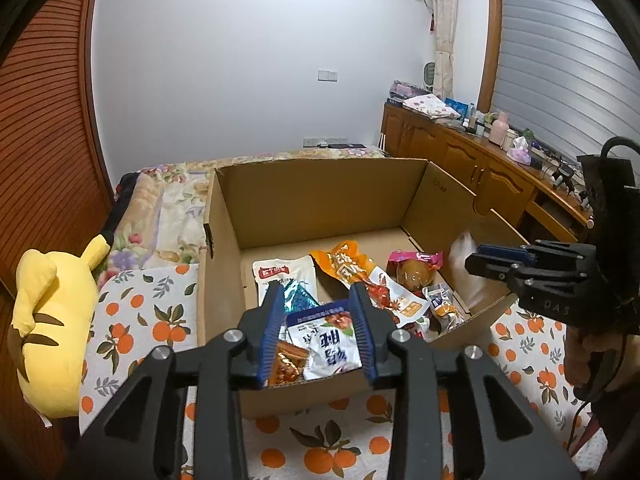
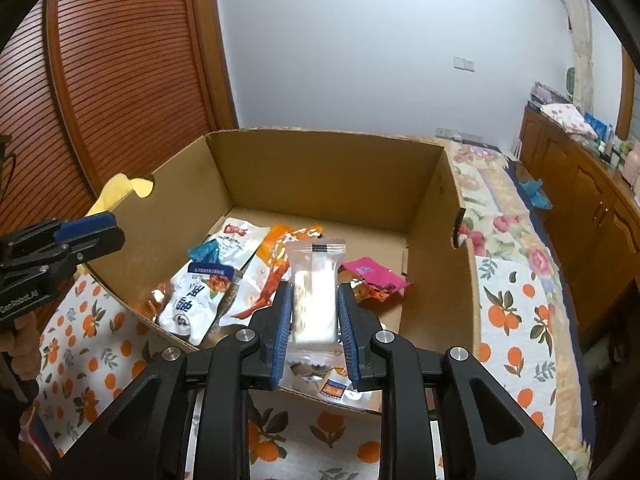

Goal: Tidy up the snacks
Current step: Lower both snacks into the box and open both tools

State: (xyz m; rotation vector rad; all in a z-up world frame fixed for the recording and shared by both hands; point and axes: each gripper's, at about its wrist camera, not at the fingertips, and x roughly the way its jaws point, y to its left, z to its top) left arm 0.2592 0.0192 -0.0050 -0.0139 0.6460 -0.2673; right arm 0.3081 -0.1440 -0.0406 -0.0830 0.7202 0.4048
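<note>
An open cardboard box [image 1: 320, 200] [image 2: 320, 176] stands on an orange-print cloth and holds several snack packets. Among them are a white packet with a blue band [image 1: 328, 340] [image 2: 192, 304], an orange packet [image 1: 344, 266] [image 2: 276, 252] and a pink one [image 1: 416, 268] [image 2: 372, 274]. My left gripper [image 1: 317, 289] [image 2: 108, 228] hovers open over the box's near rim, holding nothing; the white packet lies below it. My right gripper [image 2: 314, 287] [image 1: 474, 260] hangs over the box's right side. A clear packet with a white cake [image 2: 314, 300] [image 1: 464, 272] sits loosely between its fingers, and it looks blurred.
A yellow plush toy [image 1: 48, 320] lies left of the box on the orange-print cloth [image 1: 132, 320] [image 2: 516, 320]. A bed with a floral blanket [image 2: 500, 200] runs behind. Wooden cabinets [image 1: 480, 168] with clutter line the right wall, and a slatted wooden door [image 2: 132, 80] the left.
</note>
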